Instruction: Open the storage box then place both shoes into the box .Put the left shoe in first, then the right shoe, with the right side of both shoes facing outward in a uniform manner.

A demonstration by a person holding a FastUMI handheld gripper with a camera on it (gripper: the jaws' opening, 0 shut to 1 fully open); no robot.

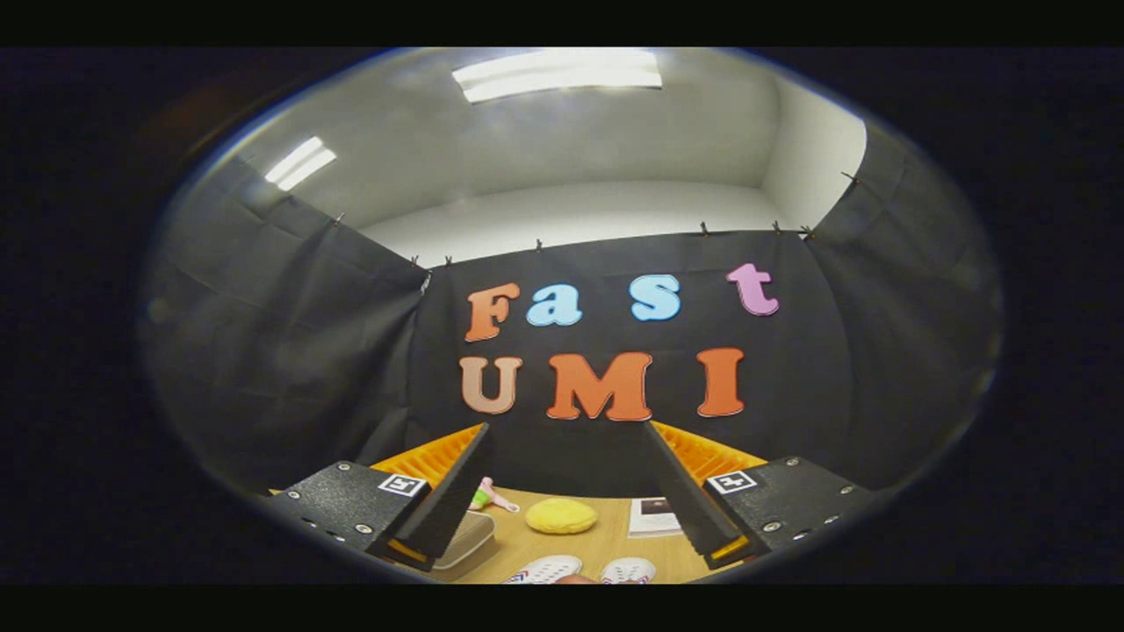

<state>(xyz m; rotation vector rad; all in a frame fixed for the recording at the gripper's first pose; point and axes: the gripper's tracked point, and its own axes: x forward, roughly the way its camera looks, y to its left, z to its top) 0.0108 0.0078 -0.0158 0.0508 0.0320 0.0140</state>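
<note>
From my seat I see the gripper (pixel 566 478) raised and aimed at the booth's cloth wall, its two fingers spread wide with nothing between them but open air. The left finger (pixel 452 491) leans over the box (pixel 465 544), a pale, shallow case lying on the table (pixel 606 549) with only its near corner showing past the finger; I cannot tell whether its lid is up or down. Just right of that finger lies a small toy (pixel 488 497), pink and green, too small for me to name. In the gap between the fingers, further along the wood, sits a yellow pad (pixel 560 515), round and soft-looking. Below it, closest to me, the toes of the two white shoes (pixel 584 570) stand side by side, the left one with coloured stripes on it. Right of the pad a paper (pixel 654 516) lies flat, its edge tucked behind the right finger (pixel 689 496).
</note>
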